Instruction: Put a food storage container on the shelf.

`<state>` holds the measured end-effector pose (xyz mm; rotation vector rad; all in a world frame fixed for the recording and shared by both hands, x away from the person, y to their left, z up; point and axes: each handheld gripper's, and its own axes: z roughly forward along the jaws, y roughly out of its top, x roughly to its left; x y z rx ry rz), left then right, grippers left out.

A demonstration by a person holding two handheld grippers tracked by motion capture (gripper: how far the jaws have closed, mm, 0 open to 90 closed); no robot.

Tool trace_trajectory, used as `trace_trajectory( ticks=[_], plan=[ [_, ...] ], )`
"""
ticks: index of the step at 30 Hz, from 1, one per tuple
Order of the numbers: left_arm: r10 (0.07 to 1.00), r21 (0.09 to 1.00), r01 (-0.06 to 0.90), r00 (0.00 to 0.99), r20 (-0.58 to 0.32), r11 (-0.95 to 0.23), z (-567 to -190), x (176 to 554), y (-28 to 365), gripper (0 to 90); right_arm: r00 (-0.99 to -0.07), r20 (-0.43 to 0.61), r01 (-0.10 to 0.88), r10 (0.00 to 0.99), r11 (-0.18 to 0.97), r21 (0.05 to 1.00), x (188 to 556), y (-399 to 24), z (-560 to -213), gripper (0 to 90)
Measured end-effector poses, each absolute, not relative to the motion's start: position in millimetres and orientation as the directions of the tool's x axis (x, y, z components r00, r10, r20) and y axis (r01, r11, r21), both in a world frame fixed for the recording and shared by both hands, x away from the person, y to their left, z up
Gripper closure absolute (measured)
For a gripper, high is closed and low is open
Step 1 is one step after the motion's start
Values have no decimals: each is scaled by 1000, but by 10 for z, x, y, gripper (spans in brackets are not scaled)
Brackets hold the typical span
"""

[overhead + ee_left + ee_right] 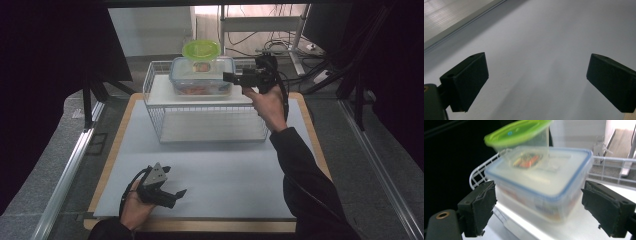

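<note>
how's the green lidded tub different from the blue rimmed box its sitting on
The green-lidded tub is round and small; the blue-rimmed box is rectangular and clearly larger. The tub's lid is solid bright green; the box's lid is clear with only a blue edge. The tub stands on top of the box, while the box rests on the upper shelf of the white wire rack. Both are see-through plastic containers with lids on.
</note>
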<state>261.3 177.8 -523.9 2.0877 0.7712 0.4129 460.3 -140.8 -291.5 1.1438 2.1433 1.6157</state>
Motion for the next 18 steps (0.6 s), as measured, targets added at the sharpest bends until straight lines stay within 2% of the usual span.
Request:
trace_trajectory(
  ticks=[10, 18],
  plan=[
    [653, 811, 371, 757, 19, -453, -5240, 2610, 1773, 40, -724, 126, 354, 679, 209, 911, 4170, -1558, -3229, 61],
    [651, 809, 368, 758, 24, -458, -5241, 2607, 1769, 41, -747, 74, 334, 661, 277, 901, 3870, -1673, -3558, 25]
  ],
)
